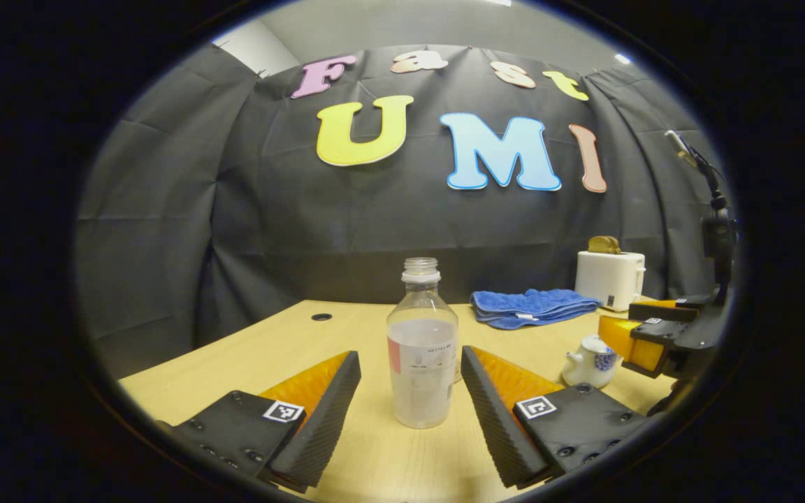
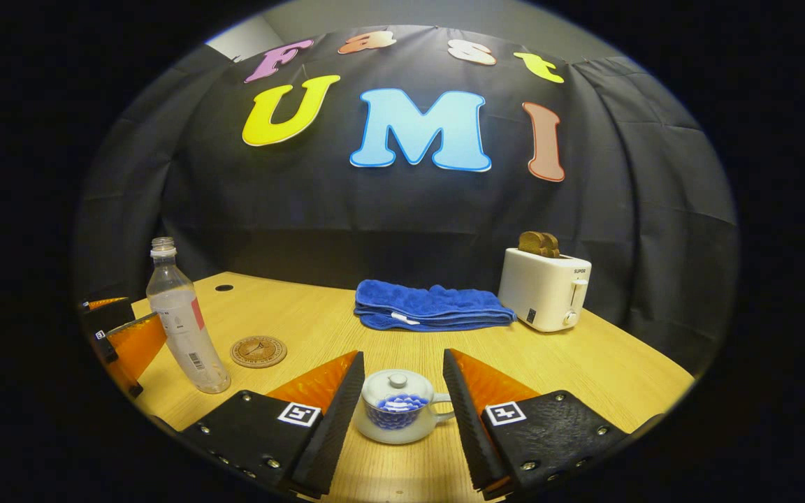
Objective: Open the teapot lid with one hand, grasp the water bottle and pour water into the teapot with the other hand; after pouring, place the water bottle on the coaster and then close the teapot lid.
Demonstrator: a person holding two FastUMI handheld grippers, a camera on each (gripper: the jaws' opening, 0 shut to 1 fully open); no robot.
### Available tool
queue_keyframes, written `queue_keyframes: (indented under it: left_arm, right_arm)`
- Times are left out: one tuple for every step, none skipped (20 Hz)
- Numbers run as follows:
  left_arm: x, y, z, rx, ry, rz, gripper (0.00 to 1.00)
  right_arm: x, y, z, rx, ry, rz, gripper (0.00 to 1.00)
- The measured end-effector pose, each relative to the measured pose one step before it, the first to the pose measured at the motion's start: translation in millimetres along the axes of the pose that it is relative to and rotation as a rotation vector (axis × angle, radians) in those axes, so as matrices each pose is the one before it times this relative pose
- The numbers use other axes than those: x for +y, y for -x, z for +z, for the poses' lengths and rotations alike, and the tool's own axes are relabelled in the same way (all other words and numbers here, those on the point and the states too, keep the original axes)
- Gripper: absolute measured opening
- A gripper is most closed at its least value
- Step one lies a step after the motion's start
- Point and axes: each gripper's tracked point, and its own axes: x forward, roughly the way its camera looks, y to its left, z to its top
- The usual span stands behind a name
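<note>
left gripper [image 1: 409, 412] fingers open round bottle [image 1: 422, 349]; right gripper [image 2: 402, 419] fingers open round teapot [image 2: 397, 413]; toaster [image 2: 544, 288] w/ brand print.

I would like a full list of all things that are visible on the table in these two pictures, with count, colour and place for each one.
clear plastic water bottle: 1, transparent, no cap, upright between the left gripper's open fingers, not touched
small white ceramic teapot: 1, white with blue pattern, lid on, between the right gripper's open fingers
round wooden coaster: 1, brown, flat on the table beside the bottle
folded blue towel: 1, blue, at the back of the table
white toaster: 1, white, brown bread in its slot, right of the towel
wooden table: 1, light yellow wood, round dark hole near the back edge
left gripper: 1, open around the bottle
right gripper: 1, open around the teapot
</note>
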Motion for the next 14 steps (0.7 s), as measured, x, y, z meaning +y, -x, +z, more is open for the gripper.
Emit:
queue_keyframes:
  left_arm:
    - [0.66, -0.2, -1.46, 0.00191, 0.00074, -0.00013, 1.0]
    - [-0.52, -0.91, -0.07, 0.00233, 0.00055, 0.00004, 1.0]
    - [0.57, -0.17, -2.04, 0.00242, 0.0011, -0.00019, 1.0]
    - [-0.48, -0.76, -0.45, 0.00177, 0.00179, -0.00109, 1.0]
    - [0.0, 0.17, -1.36, 0.00086, 0.00151, -0.00094, 1.0]
    - [-0.43, -0.78, 0.15, 0.00198, -0.0005, -0.00091, 1.0]
    - [0.26, -0.66, -0.81, 0.0007, -0.0007, -0.00031, 1.0]
    - [0.23, -0.37, 0.81, 0.00045, 0.00044, -0.00015, 1.0]
    - [0.3, -0.76, -1.38, 0.00001, 0.00113, -0.00102, 1.0]
    - [-0.31, -0.21, -0.13, 0.00097, 0.00022, -0.00005, 1.0]
    - [0.95, 0.24, -0.09, 0.00061, 0.00079, -0.00081, 1.0]
    - [0.22, -0.28, -0.16, 0.00103, 0.00093, 0.00017, 1.0]
    - [-0.23, -0.39, -0.66, -0.00008, 0.00123, -0.00045, 1.0]
    - [0.36, -0.21, 0.5, 0.0004, 0.00099, 0.00076, 1.0]
  right_arm:
    - [-0.85, -3.06, 0.52, 0.00481, 0.00143, -0.0029, 0.71]
    - [0.14, -2.59, -3.15, 0.00811, -0.00552, 0.00627, 0.7]
    - [1.31, -2.91, -1.83, 0.00822, -0.00761, 0.00817, 0.57]
    - [0.71, -2.23, -2.23, 0.00993, 0.00043, 0.0023, 0.57]
    - [-0.38, -2.72, -1.52, 0.00743, 0.00276, 0.00041, 0.57]
    - [-0.25, -1.27, -1.98, 0.00486, 0.00334, -0.00047, 0.57]
    - [-0.79, -1.7, -0.8, 0.00271, 0.00422, -0.00245, 0.56]
    - [2.89, -2.01, -1.37, -0.00378, 0.00237, 0.00993, 0.57]
    - [-1.22, 4.45, 2.4, 0.01025, 0.00511, -0.01269, 0.57]
    - [-1.06, -9.05, -3.1, -0.00377, -0.00652, 0.00663, 0.52]
    - [-1.0, -0.36, 1.34, -0.00248, -0.00415, 0.00015, 0.31]
    - [0.67, 0.65, -1.55, 0.00146, 0.0005, 0.00091, 0.31]
    - [1.68, -1.24, 1.55, -0.00686, 0.0032, 0.00479, 0.3]
    - [0.97, -2.15, -3.05, 0.00267, 0.0025, 0.00797, 0.31]
